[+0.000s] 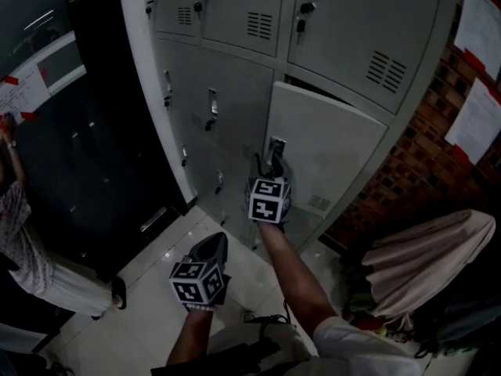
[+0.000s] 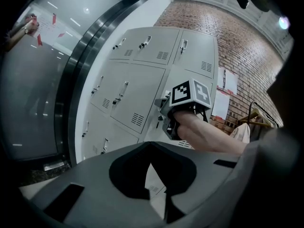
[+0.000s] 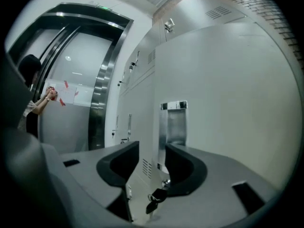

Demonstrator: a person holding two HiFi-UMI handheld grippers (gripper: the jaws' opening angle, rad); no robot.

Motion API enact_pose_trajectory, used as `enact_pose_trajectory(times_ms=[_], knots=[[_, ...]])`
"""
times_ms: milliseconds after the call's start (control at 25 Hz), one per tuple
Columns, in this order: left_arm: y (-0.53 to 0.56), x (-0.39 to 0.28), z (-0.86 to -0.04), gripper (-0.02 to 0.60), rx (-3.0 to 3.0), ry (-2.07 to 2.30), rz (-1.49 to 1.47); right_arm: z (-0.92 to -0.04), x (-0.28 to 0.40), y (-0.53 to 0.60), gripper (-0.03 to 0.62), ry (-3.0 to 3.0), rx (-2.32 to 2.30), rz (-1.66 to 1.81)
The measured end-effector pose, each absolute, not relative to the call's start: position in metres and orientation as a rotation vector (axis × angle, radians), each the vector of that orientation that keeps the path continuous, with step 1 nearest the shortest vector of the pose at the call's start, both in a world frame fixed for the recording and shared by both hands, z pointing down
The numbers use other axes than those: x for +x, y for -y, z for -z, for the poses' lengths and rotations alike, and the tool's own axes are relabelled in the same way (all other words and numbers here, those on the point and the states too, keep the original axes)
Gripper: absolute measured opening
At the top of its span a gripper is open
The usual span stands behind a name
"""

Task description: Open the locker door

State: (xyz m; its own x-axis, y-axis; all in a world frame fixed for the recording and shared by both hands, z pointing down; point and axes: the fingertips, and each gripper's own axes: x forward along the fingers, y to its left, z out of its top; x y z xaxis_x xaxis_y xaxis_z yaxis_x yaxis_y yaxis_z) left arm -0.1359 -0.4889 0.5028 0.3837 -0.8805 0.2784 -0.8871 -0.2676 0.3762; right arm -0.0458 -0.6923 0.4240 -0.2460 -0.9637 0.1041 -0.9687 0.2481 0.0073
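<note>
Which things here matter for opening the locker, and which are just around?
Job: ajar locker door; its handle plate; keys in its lock; right gripper.
Around: neighbouring lockers; wall papers; beige cloth; left gripper.

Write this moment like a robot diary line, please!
locker door ajar | right gripper open, at handle | left gripper shut, empty

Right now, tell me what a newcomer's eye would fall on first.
The grey locker door, swung ajar from the bank of lockers, stands out mid-picture. The right claw sits at its handle-side edge, jaws apart, with a key dangling just below. The left claw hangs back lower down, shut and empty.
</note>
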Motion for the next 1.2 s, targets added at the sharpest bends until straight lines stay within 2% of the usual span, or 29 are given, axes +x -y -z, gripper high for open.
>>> enact_pose_trajectory(times_ms=[600,1200], knots=[[0.419,-0.134,-0.494,-0.002,2.206,1.476,-0.013,-0.421,-0.056,0.593,0.172,2.44,1.794,-0.064],[0.367,-0.11,-0.492,-0.002,2.245,1.415,-0.044,-0.419,-0.034,0.53,0.115,2.465,1.788,-0.09]])
